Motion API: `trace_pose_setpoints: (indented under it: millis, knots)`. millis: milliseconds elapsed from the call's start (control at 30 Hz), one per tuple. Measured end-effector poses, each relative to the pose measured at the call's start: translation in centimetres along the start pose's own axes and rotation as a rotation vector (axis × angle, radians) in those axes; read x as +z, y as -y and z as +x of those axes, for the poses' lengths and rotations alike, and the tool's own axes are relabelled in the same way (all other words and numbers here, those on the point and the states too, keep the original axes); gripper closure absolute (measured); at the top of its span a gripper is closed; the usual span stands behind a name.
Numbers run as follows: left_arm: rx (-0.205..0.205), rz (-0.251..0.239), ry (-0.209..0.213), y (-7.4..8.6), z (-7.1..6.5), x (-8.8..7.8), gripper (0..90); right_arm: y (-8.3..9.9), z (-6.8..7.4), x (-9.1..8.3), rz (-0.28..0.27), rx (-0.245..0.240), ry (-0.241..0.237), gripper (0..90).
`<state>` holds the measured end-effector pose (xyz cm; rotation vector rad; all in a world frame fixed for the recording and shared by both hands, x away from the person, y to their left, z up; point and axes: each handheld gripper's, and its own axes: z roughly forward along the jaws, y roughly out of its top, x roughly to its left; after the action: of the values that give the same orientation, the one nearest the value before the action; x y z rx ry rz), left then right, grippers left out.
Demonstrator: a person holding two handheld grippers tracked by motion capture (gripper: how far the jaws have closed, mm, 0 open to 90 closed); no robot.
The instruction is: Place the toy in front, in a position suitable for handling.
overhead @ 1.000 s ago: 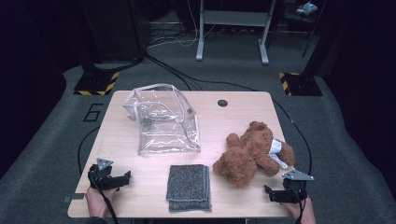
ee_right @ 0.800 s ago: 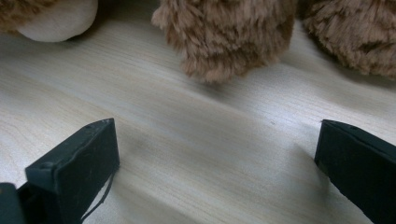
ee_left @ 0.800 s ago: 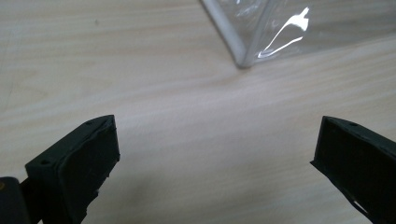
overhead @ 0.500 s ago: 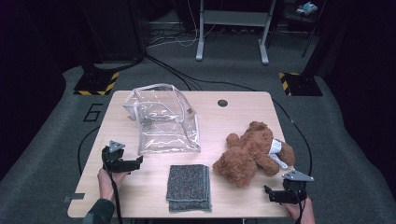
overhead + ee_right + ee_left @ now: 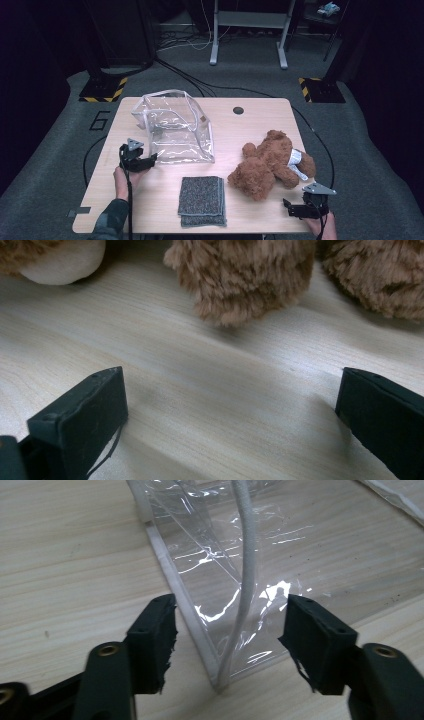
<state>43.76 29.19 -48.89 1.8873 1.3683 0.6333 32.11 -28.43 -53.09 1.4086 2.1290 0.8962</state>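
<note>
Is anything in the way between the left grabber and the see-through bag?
Nothing visible. The left gripper has just been closing, and the clear plastic bag's white-trimmed corner edge already stands between its jaws, not yet pinched.

One clear plastic bag (image 5: pixel 175 131); one teddy bear (image 5: pixel 270 164); one folded grey cloth (image 5: pixel 201 200); two hand-held grippers

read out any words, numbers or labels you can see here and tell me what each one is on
"6": a large dark numeral on the grey floor mat, left of the table.
White tag on the teddy bear: too small to read.
Small tag on the clear bag: too small to read.
</note>
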Motion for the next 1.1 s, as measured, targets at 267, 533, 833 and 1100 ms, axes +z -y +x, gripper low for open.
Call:
trace_pose_setpoints:
  millis: [267,533,833,1100]
  knots:
    - [0.025,-0.019,-0.002,-0.3,-0.3,0.6,80.4,0.0,0.0,0.0,0.001,0.004,-0.002,0.0]
    - [0.016,-0.040,-0.013,-0.1,-0.3,0.6,85.9,0.1,0.0,-0.1,-0.003,0.006,-0.001,0.0]
    - [-0.009,-0.044,-0.031,-0.1,0.3,0.5,86.7,0.1,0.0,-0.1,-0.002,0.007,0.001,0.0]
    - [-0.035,-0.033,-0.063,-0.1,1.5,0.2,86.8,0.1,0.0,-0.1,-0.001,0.012,0.002,0.0]
